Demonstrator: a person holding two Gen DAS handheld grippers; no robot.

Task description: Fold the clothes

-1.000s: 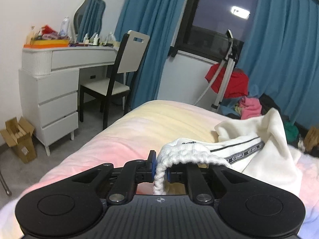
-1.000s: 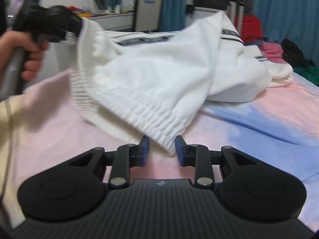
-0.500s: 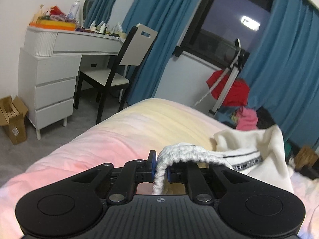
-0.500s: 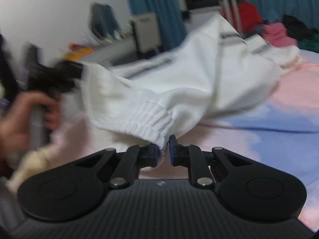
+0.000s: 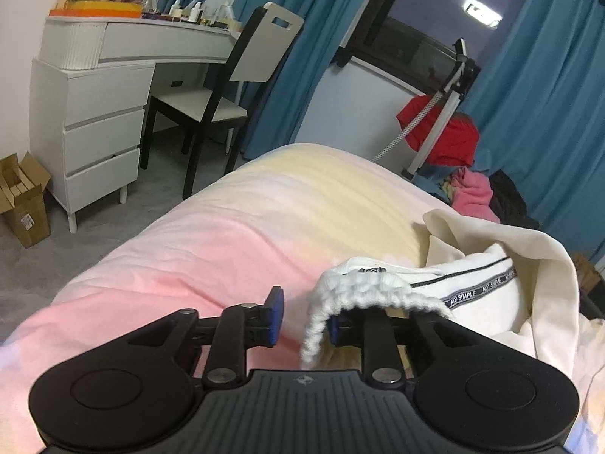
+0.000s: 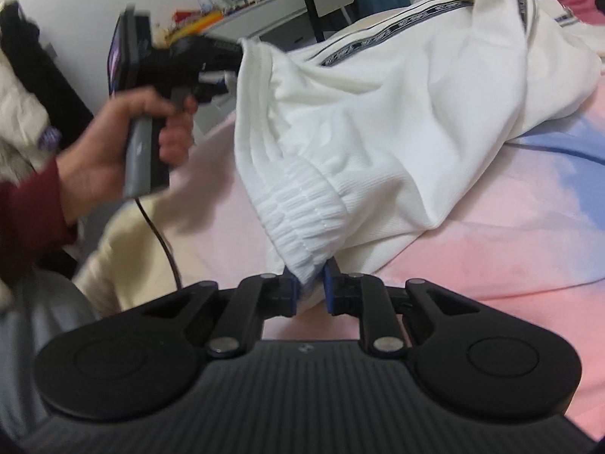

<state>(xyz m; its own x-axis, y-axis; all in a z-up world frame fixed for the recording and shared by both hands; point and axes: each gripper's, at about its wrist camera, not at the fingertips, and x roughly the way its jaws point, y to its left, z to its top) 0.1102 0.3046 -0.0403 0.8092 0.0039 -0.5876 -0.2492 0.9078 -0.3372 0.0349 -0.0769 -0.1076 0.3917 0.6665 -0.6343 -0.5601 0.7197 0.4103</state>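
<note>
White trousers [image 6: 378, 121] with a ribbed elastic waistband and a black lettered side stripe lie partly bunched on the bed. My right gripper [image 6: 308, 290] is shut on the waistband. My left gripper [image 5: 300, 319] is open; the waistband [image 5: 359, 291] drapes over its right finger, with the left pad [image 5: 274, 316] standing apart from it. The left gripper also shows in the right wrist view [image 6: 223, 75], at the waistband's far end.
The bed cover [image 5: 245, 227] is pink, yellow and blue. A white dresser [image 5: 94, 87] and a chair [image 5: 227, 75] stand left of the bed. A steamer stand with red clothes [image 5: 442, 128] and a clothes pile stand beyond it. A cardboard box [image 5: 22, 200] sits on the floor.
My right gripper has closed on the waistband and lifted it. My left gripper has opened, so the waistband now only hangs over its right finger.
</note>
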